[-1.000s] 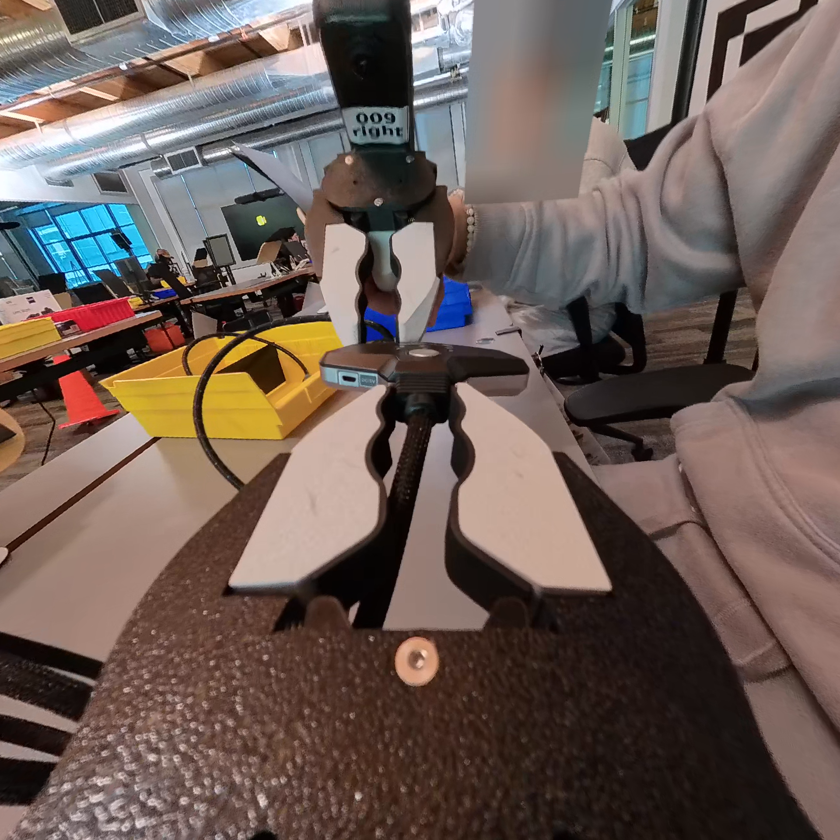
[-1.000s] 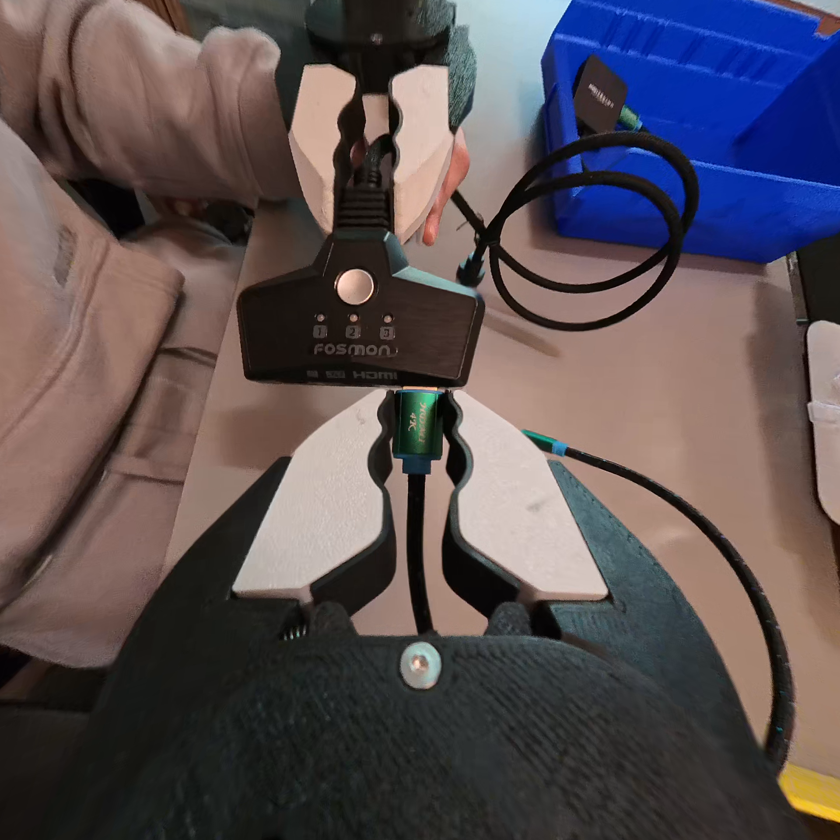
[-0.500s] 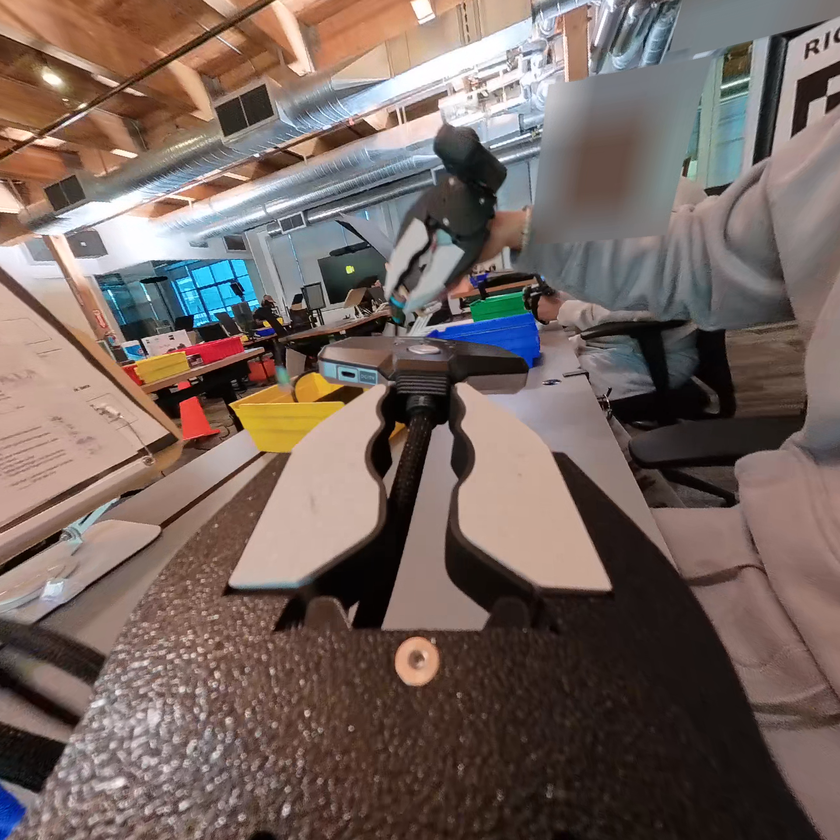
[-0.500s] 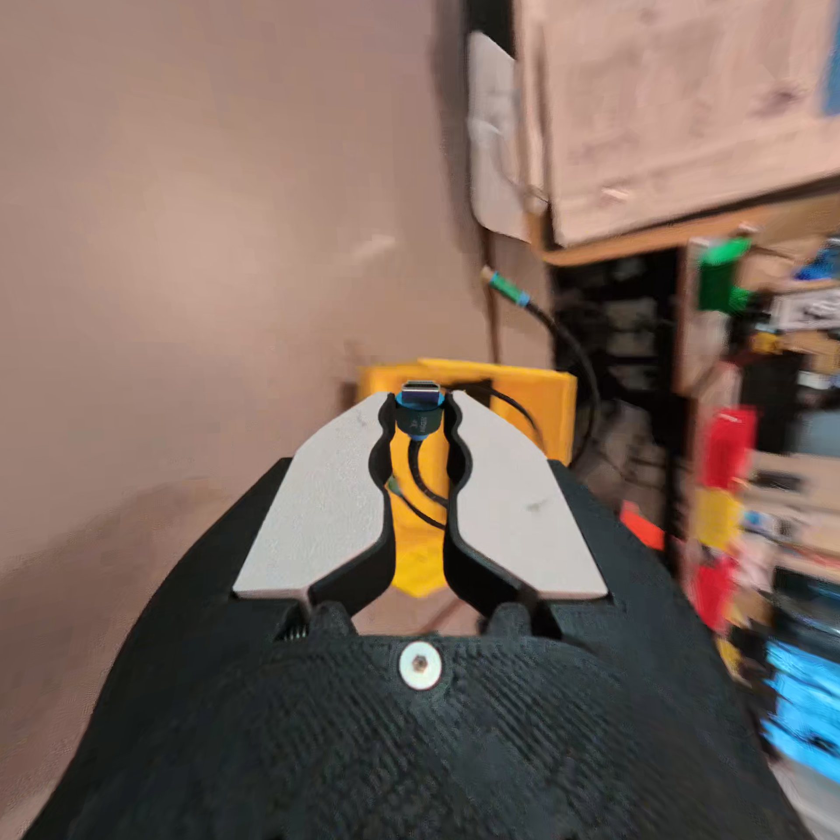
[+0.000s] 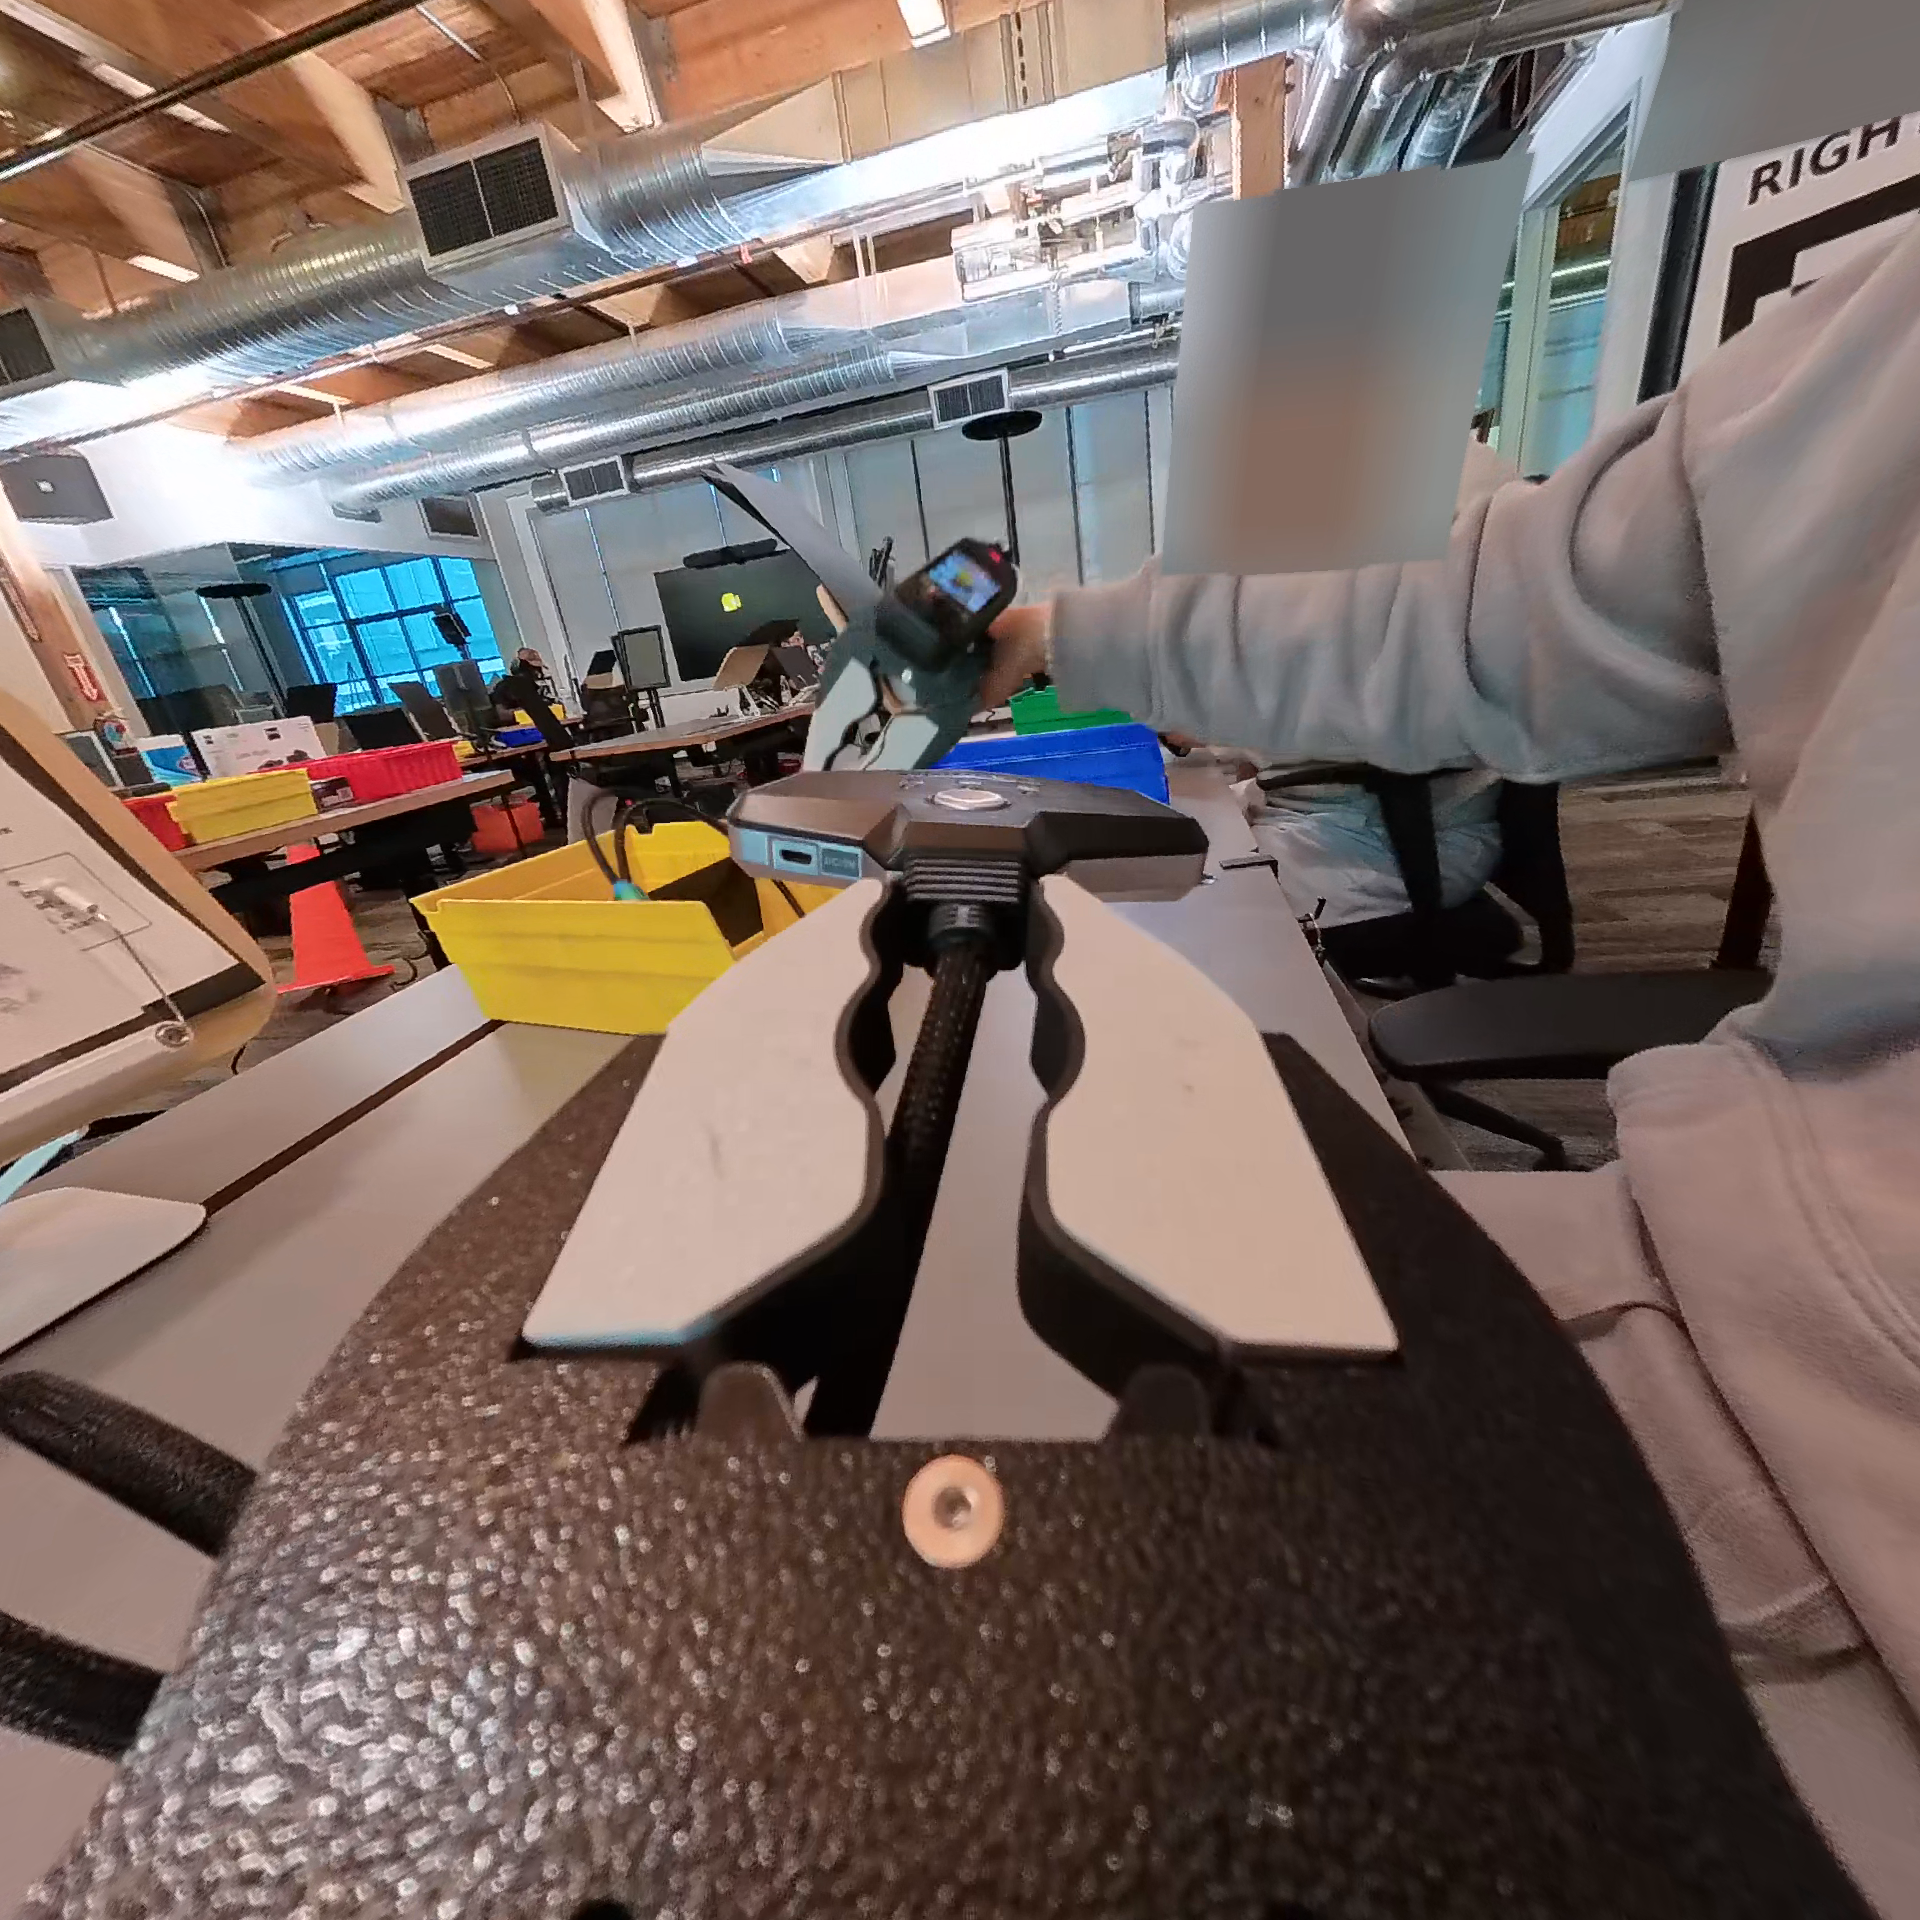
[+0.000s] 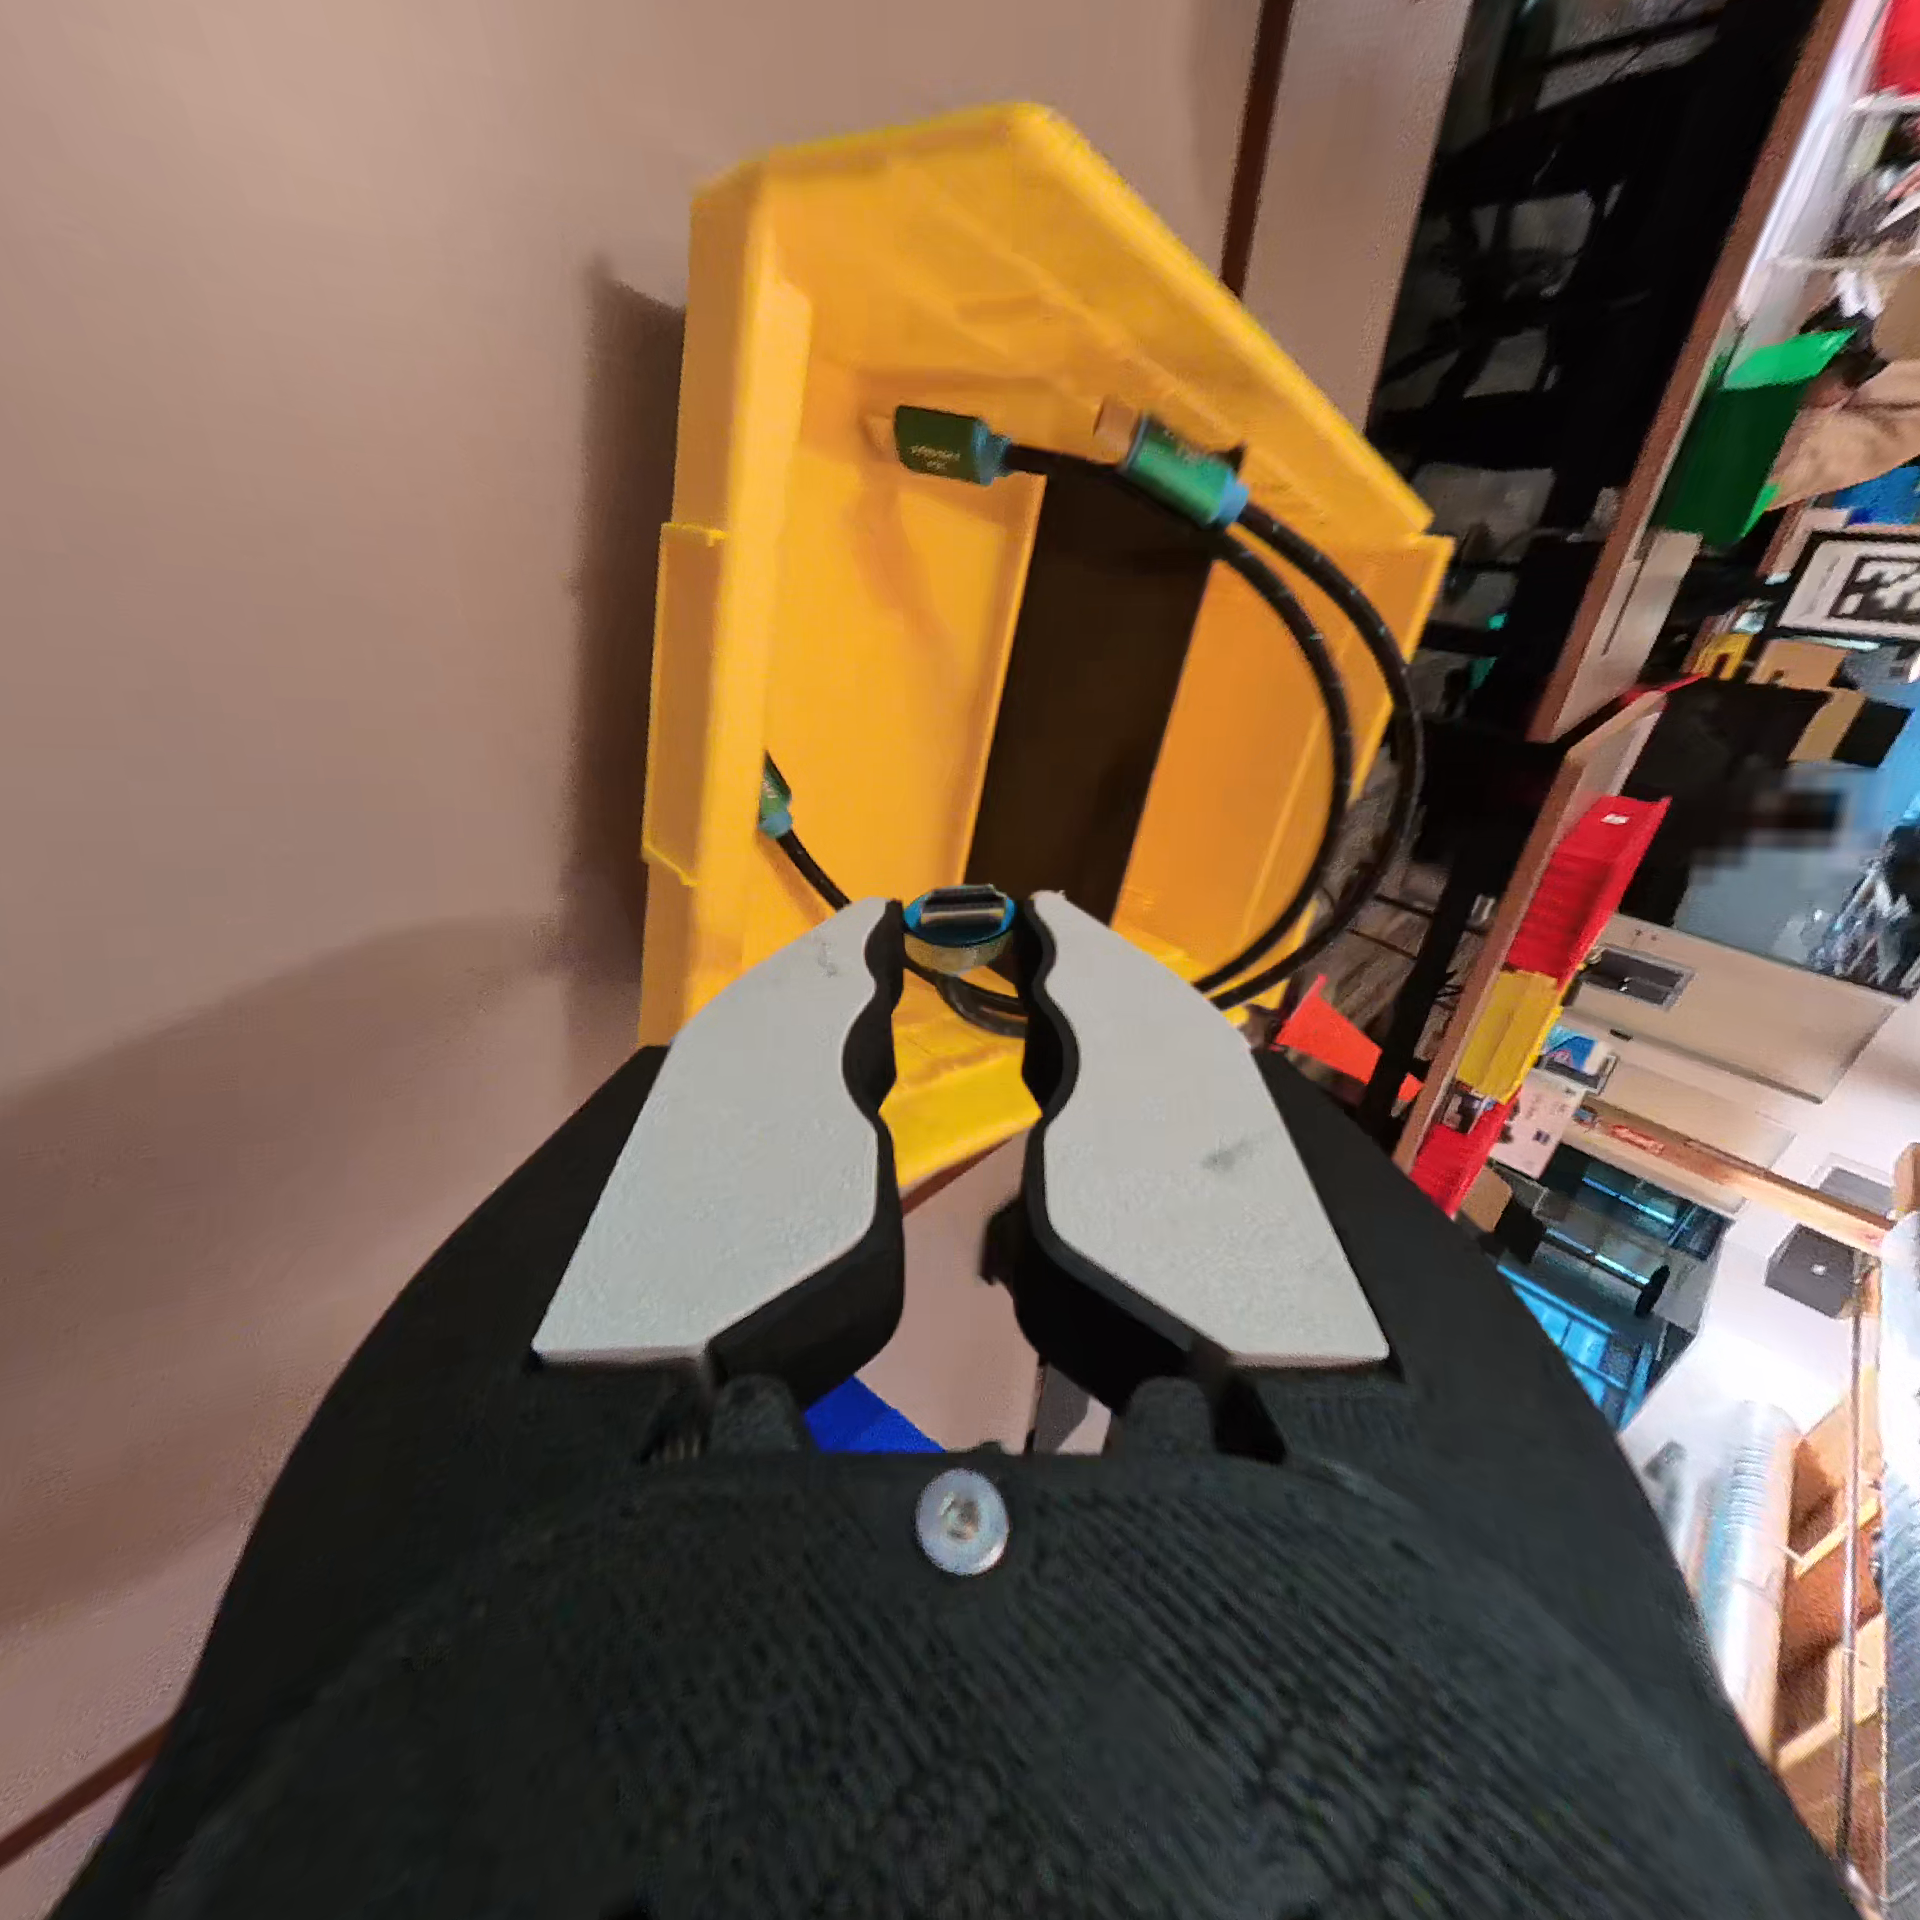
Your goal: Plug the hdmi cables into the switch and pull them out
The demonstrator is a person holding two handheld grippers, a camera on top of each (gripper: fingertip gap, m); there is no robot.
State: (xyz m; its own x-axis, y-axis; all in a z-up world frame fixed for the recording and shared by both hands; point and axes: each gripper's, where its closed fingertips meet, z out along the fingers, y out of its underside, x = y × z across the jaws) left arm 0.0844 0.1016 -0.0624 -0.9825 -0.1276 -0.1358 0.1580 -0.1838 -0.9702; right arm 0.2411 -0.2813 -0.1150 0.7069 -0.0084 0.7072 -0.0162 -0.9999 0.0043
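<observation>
HDMI plug (image 6: 956,920) sat pinched at the tip of your right tool (image 6: 961,925), over the yellow bin (image 6: 935,312). Your left tool (image 5: 961,914) clamped the switch (image 5: 966,831) pigtail above the table (image 5: 343,1122). Such shallow grip risked dropping the plug outside the bin.

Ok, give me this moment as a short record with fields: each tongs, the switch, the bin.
left tongs: shut on the braided cable at the switch's neck
switch: black, held above the table, side port showing
right tongs: shut on HDMI plug, unplugged, over the bin
yellow bin: holds green plugs and looped black cables
</observation>
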